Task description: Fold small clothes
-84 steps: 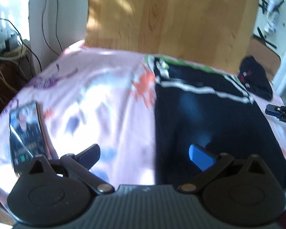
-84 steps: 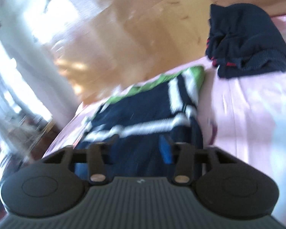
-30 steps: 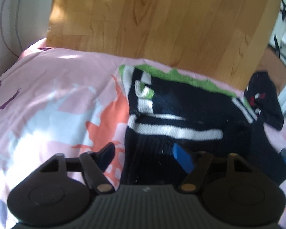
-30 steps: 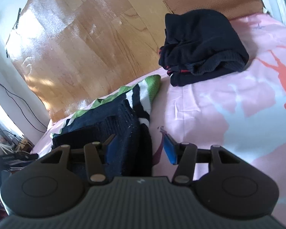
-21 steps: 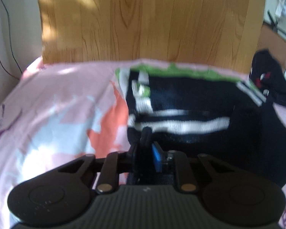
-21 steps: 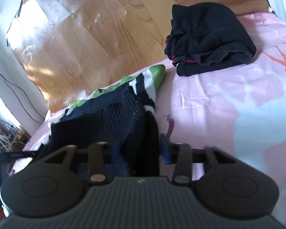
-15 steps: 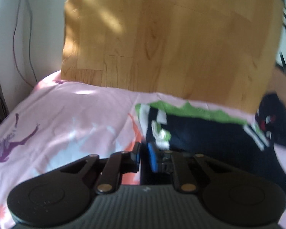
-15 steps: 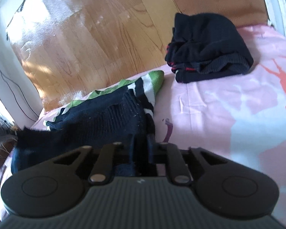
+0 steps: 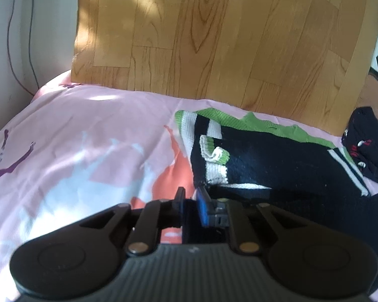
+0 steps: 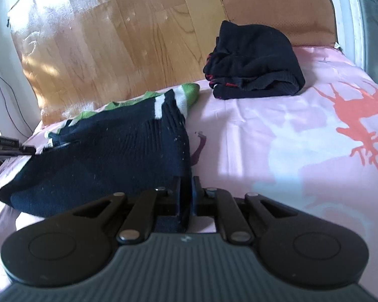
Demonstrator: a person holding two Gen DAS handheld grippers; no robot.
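Now sweater (image 9: pixel 277 166) lengthwise across sheet (image 9: pixel 88 146), green collar toward headboard (image 9: pixel 214 37).

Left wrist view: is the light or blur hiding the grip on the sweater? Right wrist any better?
Left wrist: sun glares on the sheet; the sweater near the left gripper is dark shadow, so the pinched fabric barely reads; slight blur. Right wrist: sharper, the hem is visibly clamped in the right gripper; glare washes the wood panel; edges bow from the fisheye.

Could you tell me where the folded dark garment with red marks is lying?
In the right wrist view the folded dark garment lies on the pink sheet by the headboard, right of the striped sweater, apart from it.
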